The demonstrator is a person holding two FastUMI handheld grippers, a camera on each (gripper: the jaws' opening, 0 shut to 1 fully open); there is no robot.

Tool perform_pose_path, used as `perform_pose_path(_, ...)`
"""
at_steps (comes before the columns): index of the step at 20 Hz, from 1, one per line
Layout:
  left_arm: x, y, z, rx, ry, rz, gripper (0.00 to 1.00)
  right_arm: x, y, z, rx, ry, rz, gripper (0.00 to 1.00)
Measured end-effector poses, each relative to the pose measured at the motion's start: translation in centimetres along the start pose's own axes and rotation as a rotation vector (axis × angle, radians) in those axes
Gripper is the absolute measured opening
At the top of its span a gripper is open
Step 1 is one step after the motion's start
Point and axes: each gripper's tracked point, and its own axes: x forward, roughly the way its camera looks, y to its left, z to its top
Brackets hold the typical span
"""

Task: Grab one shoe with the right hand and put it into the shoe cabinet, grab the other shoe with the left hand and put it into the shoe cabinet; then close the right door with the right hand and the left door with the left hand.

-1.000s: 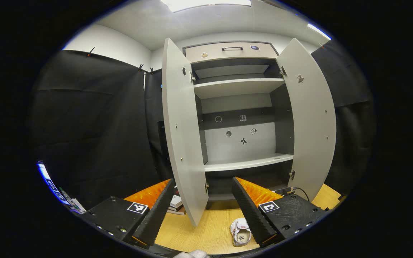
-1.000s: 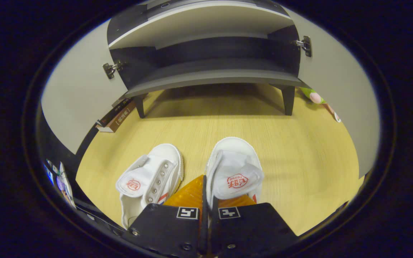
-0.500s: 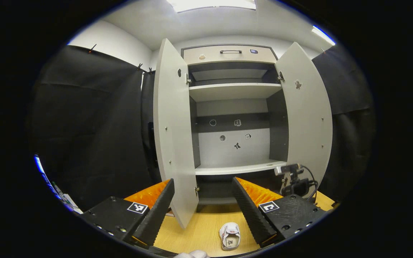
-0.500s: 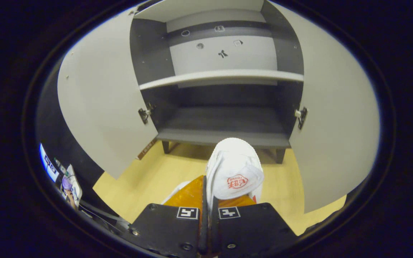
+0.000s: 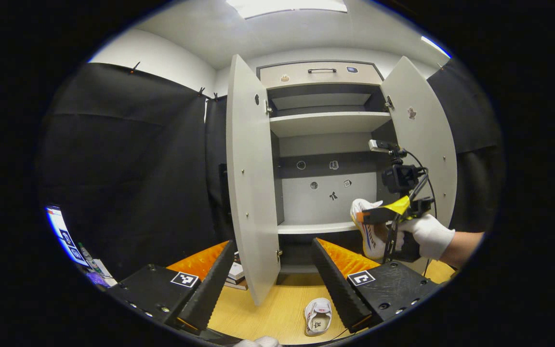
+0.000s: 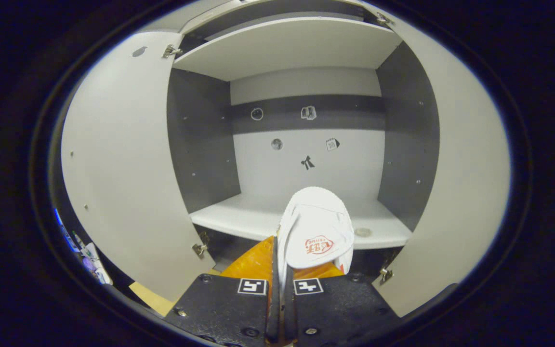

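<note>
Two white shoes: right tongs (image 6: 277,270) clamp one shoe (image 6: 315,226) by its edge, toe forward, in front of the middle shelf (image 6: 253,214) of the shoe cabinet (image 6: 306,91); shoe hangs in air, off the shelf. In left gripper view that shoe (image 5: 368,226) sits at 3 o'clock, held by a gloved hand (image 5: 429,235). Left tongs (image 5: 273,277) are spread apart, holding nothing. Other shoe (image 5: 319,315) lies on the wooden floor (image 5: 268,308) at 6 o'clock. Left door (image 5: 248,173) and right door (image 5: 427,140) both stand open.
</note>
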Motion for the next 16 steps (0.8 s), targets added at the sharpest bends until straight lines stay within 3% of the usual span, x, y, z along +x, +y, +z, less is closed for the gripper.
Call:
perform_pose_path(6, -0.6, 1.0, -0.2, -0.003, 0.020, 0.064, 0.96, 8.1, -2.7, 4.8, 0.000, -0.017, -0.070, 0.07)
perform_pose_path(12, -1.3, 1.4, 0.5, 0.014, 0.010, 0.110, 0.96, 15.0, -5.4, 4.5, -0.019, 0.067, -0.134, 0.07)
perform_pose_path(16, -1.3, 1.5, 0.3, 0.016, 0.014, 0.124, 0.96, 17.8, -6.7, 2.3, -0.049, 0.198, -0.167, 0.05)
